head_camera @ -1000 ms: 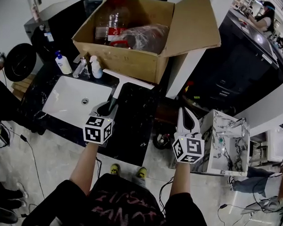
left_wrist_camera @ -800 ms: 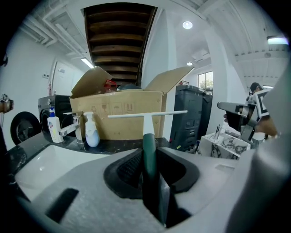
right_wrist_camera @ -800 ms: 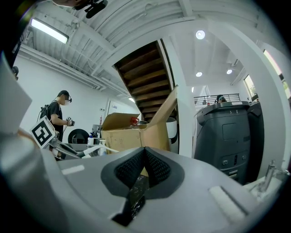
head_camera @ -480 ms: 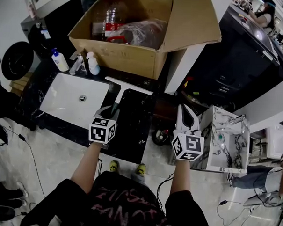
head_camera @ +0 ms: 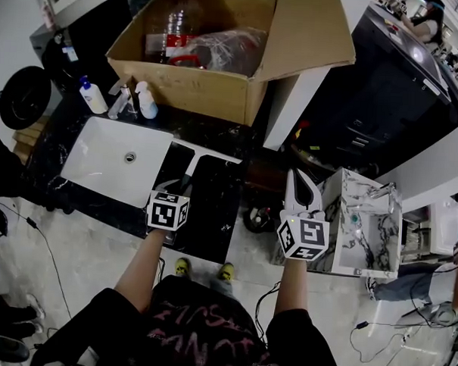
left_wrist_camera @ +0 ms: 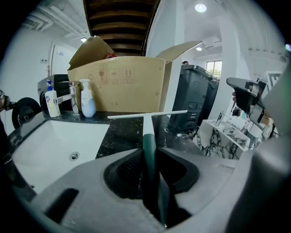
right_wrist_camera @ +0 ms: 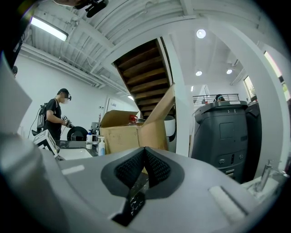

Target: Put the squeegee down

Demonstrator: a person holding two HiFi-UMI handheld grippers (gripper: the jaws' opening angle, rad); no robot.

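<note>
The squeegee (head_camera: 196, 160) has a white T-shaped blade and a dark green handle. My left gripper (head_camera: 180, 188) is shut on that handle and tilts downward over the black marbled counter (head_camera: 216, 216), just right of the white sink (head_camera: 113, 154). In the left gripper view the handle (left_wrist_camera: 148, 145) runs between the pads and the blade (left_wrist_camera: 148, 114) lies crosswise low over the counter; whether it touches I cannot tell. My right gripper (head_camera: 301, 191) hangs level off the counter's right end, shut with nothing in it (right_wrist_camera: 144, 157).
A big open cardboard box (head_camera: 210, 87) stands behind the squeegee. Two pump bottles (head_camera: 91, 95) (head_camera: 145, 100) and a faucet (head_camera: 125, 98) stand behind the sink. A marble-patterned basin unit (head_camera: 364, 222) sits at the right, a dark bin (head_camera: 384, 94) beyond it.
My left gripper has sunk toward the counter with the squeegee, and the blade now lies lower and closer to the stone. The right gripper has stayed put.
</note>
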